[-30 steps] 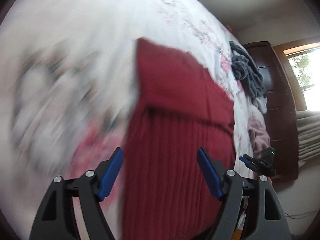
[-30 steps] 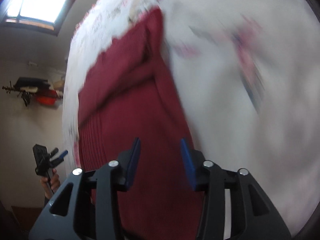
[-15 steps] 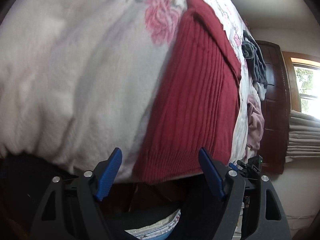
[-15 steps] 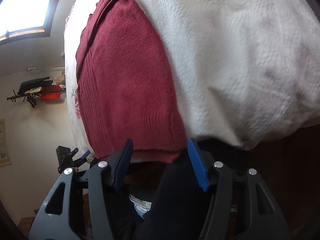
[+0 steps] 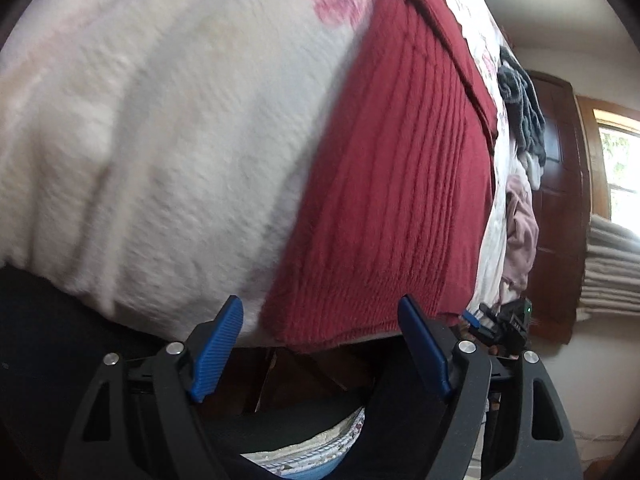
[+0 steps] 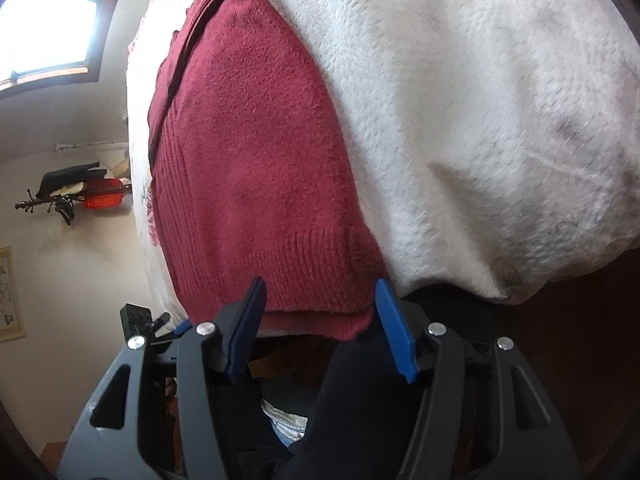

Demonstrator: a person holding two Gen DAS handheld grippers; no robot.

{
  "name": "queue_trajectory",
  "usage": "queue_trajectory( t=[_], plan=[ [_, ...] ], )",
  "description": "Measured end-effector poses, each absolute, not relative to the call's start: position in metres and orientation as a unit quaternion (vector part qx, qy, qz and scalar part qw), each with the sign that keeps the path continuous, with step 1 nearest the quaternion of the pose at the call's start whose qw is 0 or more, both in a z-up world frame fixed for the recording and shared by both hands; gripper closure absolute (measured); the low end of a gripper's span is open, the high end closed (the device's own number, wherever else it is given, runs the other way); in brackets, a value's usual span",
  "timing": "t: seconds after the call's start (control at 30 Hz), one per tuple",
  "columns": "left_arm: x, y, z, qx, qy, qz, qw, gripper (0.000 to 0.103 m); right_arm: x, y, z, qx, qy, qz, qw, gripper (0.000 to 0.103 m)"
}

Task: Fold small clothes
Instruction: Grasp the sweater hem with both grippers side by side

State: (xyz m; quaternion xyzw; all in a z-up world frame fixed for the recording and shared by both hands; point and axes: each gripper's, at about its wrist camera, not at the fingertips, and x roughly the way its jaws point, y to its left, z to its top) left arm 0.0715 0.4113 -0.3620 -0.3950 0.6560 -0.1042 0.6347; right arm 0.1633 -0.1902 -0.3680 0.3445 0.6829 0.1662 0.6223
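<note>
While both grippers' jaws gape wide, empty, the ribbed red sweater (image 5: 400, 184) lies folded flat.

Bed with white textured blanket (image 5: 168, 128) fills centre. Dark wooden wardrobe (image 5: 560, 208) at 3 o'clock beside a bright window (image 5: 620, 160). Right wrist view: daylit window (image 6: 48, 20) at 10 o'clock, pale wall (image 6: 60, 280) at 9 o'clock.

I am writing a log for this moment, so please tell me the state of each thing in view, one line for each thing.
Red knitted sweater: lying on the bed, partly folded, hem at the bed's edge.
Left gripper: open, empty, just before the hem.
Right gripper: open, empty, at the hem.
White blanket: spread over the bed under the sweater.
Grey clothes: in an unfolded heap further along the bed.
Pink garment: crumpled, unfolded.
</note>
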Motion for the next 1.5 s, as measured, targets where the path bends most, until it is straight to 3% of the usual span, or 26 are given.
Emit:
queue_trajectory(
  t=[0.37, 0.47, 0.53, 0.63, 0.77, 0.83, 1.0, 1.1, 1.23, 1.43, 1.5],
  plan=[
    [0.086, 0.395, -0.37, -0.372, 0.67, -0.097, 0.636, 0.029, 0.172, -0.188, -0.375, 0.341, 0.684, 0.184, 0.617, 0.046],
    [0.084, 0.397, -0.373, -0.373, 0.672, -0.09, 0.633, 0.043, 0.174, -0.188, -0.379, 0.341, 0.688, 0.188, 0.612, 0.046],
    [0.082, 0.402, -0.375, -0.384, 0.671, -0.09, 0.628, 0.059, 0.174, -0.188, -0.381, 0.34, 0.69, 0.195, 0.609, 0.046],
    [0.078, 0.407, -0.378, -0.396, 0.667, -0.088, 0.625, 0.07, 0.173, -0.187, -0.382, 0.337, 0.692, 0.203, 0.605, 0.046],
    [0.073, 0.414, -0.381, -0.423, 0.658, -0.087, 0.617, 0.069, 0.17, -0.196, -0.377, 0.332, 0.691, 0.201, 0.61, 0.048],
    [0.072, 0.413, -0.381, -0.435, 0.651, -0.094, 0.615, 0.058, 0.167, -0.203, -0.373, 0.332, 0.687, 0.2, 0.615, 0.048],
    [0.074, 0.412, -0.387, -0.445, 0.651, -0.091, 0.609, 0.055, 0.166, -0.199, -0.383, 0.326, 0.7, 0.204, 0.602, 0.048],
    [0.074, 0.409, -0.384, -0.443, 0.65, -0.089, 0.611, 0.055, 0.166, -0.192, -0.387, 0.333, 0.7, 0.216, 0.594, 0.052],
    [0.071, 0.406, -0.382, -0.438, 0.653, -0.094, 0.61, 0.069, 0.163, -0.189, -0.391, 0.336, 0.701, 0.224, 0.588, 0.058],
    [0.07, 0.409, -0.391, -0.452, 0.652, -0.078, 0.604, 0.077, 0.161, -0.197, -0.398, 0.354, 0.701, 0.211, 0.583, 0.068],
    [0.069, 0.41, -0.391, -0.457, 0.649, -0.074, 0.604, 0.086, 0.159, -0.196, -0.396, 0.352, 0.699, 0.21, 0.587, 0.081]
  ],
)
